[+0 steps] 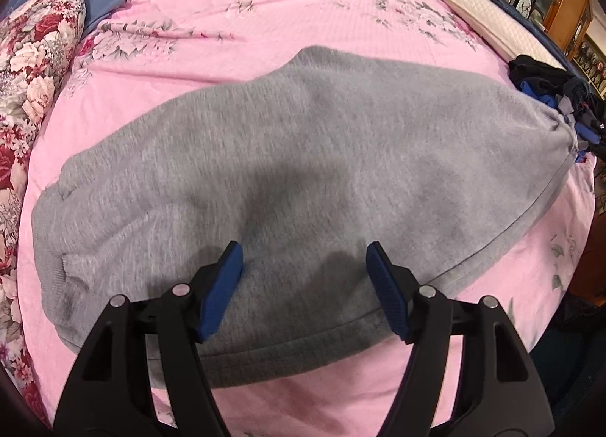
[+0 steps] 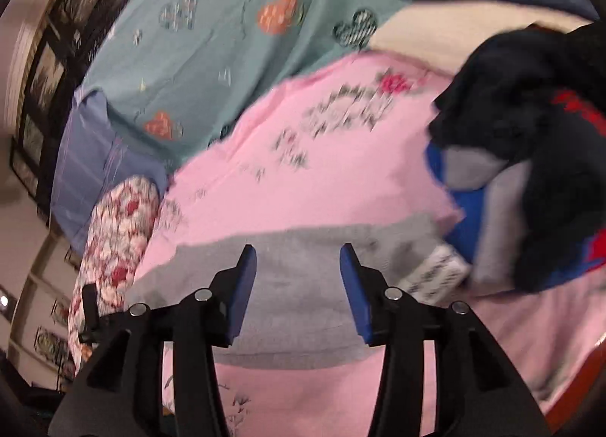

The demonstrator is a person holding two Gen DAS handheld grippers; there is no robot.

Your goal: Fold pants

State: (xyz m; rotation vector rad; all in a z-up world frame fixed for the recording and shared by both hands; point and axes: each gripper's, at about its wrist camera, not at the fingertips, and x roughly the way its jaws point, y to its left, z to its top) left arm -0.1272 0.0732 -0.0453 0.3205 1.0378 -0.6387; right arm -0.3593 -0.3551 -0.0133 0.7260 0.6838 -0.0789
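**Grey pants flat on bed, both grippers apart**

Left gripper (image 1: 305, 247): jaws apart, poised over the near hem of the grey pants (image 1: 303, 156), nothing clamped. Pants lie spread across the pink bedsheet (image 1: 265, 24), waistband end toward the dark clothes pile (image 1: 549, 77). Right gripper (image 2: 298, 249): jaws apart, empty, over the same grey cloth; view blurred. Floral pillow (image 1: 34, 69) at the sheet's left edge. Teal blanket (image 2: 227, 31) beyond.
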